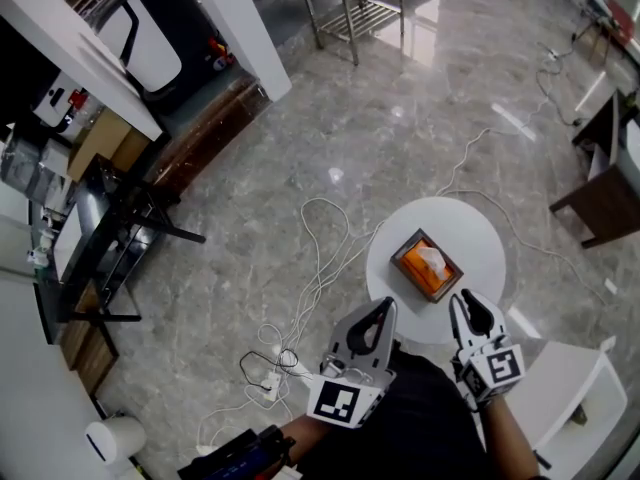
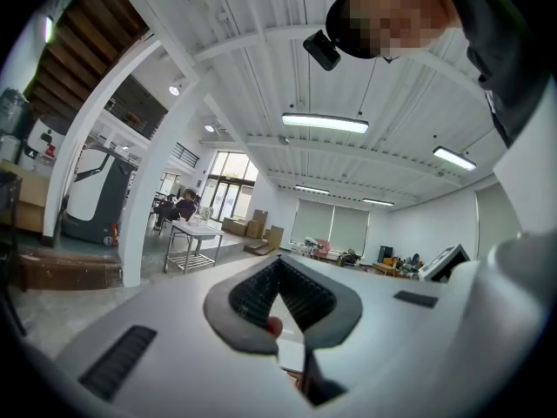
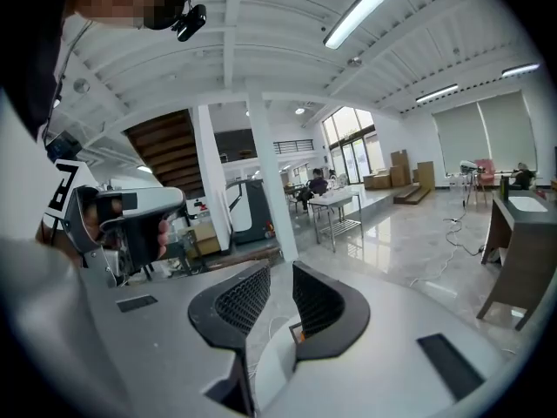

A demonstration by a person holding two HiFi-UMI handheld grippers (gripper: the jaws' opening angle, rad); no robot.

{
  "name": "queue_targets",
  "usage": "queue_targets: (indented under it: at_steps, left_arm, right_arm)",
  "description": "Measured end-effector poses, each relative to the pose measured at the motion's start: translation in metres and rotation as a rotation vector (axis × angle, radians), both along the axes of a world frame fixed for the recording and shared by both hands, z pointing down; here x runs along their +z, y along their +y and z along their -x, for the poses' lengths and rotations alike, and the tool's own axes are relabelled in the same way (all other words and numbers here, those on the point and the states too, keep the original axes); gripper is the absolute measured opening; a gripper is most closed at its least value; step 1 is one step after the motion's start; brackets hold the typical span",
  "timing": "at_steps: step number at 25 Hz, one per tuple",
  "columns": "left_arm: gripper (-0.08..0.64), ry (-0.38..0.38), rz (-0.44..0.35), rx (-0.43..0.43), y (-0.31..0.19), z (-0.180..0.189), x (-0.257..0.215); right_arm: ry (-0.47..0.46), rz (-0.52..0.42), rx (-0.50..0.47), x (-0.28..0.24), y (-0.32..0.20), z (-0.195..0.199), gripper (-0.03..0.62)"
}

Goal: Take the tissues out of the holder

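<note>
An orange tissue holder (image 1: 420,271) sits on a small round white table (image 1: 475,238), and a white tissue (image 1: 431,259) sticks up from its top slot. My left gripper (image 1: 386,306) hovers just off the table's near-left edge, its jaws shut with the tips together and nothing between them (image 2: 278,261). My right gripper (image 1: 468,299) is over the table's near edge, close in front of the holder. Its jaws (image 3: 280,279) stand slightly open with an empty gap. In the right gripper view only an orange corner of the holder (image 3: 298,333) shows between them.
White cables (image 1: 318,258) and a power strip (image 1: 270,383) lie on the marble floor left of the table. A white chair (image 1: 578,396) stands at the lower right, dark wooden furniture (image 1: 608,200) at the right edge, and a black stand (image 1: 125,236) at the left.
</note>
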State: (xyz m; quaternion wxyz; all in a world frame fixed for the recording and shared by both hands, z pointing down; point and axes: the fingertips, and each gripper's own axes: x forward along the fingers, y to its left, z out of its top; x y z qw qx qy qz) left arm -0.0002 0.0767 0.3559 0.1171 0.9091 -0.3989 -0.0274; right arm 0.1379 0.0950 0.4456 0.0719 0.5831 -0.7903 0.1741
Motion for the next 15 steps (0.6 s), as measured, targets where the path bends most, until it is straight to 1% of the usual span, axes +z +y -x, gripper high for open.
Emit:
queue_targets:
  at_steps: [2, 7, 12, 15]
  left_arm:
    - [-0.002, -0.006, 0.004, -0.011, 0.001, 0.002, 0.001]
    - [-0.002, -0.01, 0.005, -0.043, 0.0, 0.009, 0.0]
    - [0.0, -0.023, 0.01, -0.065, 0.0, 0.014, 0.004]
    - [-0.001, -0.024, 0.01, -0.081, -0.001, 0.016, 0.006]
  right_arm:
    - [0.009, 0.027, -0.028, 0.007, -0.003, 0.004, 0.084]
    - [0.015, 0.112, -0.058, 0.032, -0.013, 0.005, 0.13]
    - [0.064, 0.149, -0.101, 0.06, -0.02, 0.003, 0.17]
    - [0.078, 0.199, -0.114, 0.08, -0.022, 0.001, 0.175]
